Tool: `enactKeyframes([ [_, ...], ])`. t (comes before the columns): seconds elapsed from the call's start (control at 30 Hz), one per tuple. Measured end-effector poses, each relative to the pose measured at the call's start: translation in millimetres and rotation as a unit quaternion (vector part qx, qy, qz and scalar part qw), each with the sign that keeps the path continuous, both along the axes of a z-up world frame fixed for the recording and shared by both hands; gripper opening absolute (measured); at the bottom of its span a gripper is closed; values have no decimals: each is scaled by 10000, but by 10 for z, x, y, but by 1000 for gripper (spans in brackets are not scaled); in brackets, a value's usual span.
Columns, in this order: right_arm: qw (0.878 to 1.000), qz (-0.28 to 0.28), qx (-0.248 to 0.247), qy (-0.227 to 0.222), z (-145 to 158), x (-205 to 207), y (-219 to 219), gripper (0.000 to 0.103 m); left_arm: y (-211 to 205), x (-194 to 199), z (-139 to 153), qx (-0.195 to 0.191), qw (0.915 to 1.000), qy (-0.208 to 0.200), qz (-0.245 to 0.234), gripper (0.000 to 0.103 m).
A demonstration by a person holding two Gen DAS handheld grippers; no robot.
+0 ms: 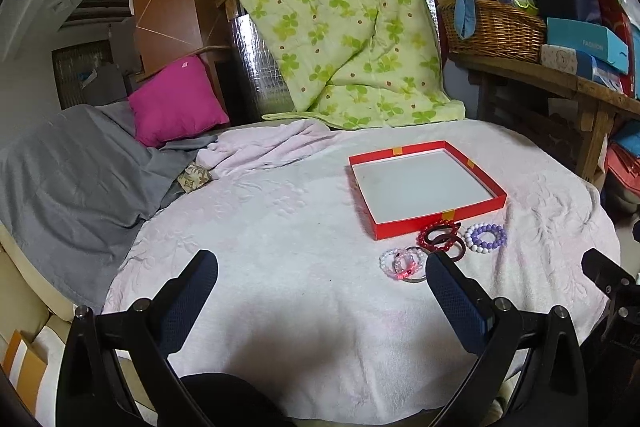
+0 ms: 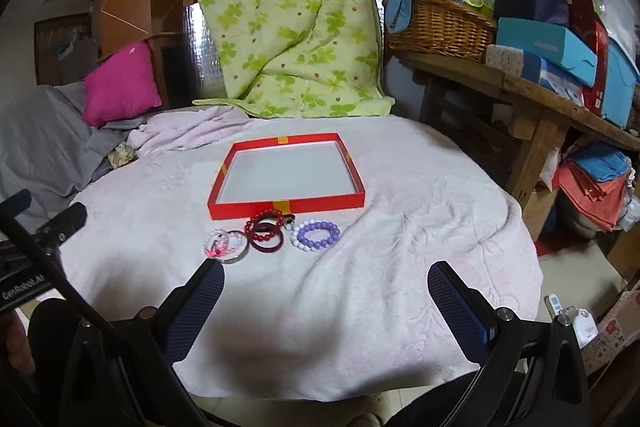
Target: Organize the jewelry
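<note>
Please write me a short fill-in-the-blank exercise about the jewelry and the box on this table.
1. The red box on the pale blanket holds ____ bracelets.
2. The rightmost bracelet, the bead bracelet, is white and ____.
3. The left gripper and right gripper both have their fingers ____.
4. The dark red bracelets lie ____ the box.

Missing words: no; purple; open; outside

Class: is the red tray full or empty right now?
Empty. The red tray shows only bare white floor; the bracelets lie outside, on the blanket.
</note>
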State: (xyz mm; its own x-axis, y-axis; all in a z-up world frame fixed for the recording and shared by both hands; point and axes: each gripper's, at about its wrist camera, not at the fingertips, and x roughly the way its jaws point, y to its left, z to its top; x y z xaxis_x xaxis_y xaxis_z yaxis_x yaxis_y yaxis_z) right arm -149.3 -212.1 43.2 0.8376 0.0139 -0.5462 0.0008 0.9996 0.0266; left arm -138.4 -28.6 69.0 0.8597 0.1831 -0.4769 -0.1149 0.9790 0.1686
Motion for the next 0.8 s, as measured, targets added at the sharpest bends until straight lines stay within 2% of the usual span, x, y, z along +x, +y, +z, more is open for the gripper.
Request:
enactKeyframes([
  [0.23,9997,-167,-167,-40,66,-46,93,103,-16,-41,44,57,9999,-124,-42,103],
  [0.8,9991,-352,-221,119,-21,22,153,103,-28,-29,-53,29,10000,-12,-13,103],
])
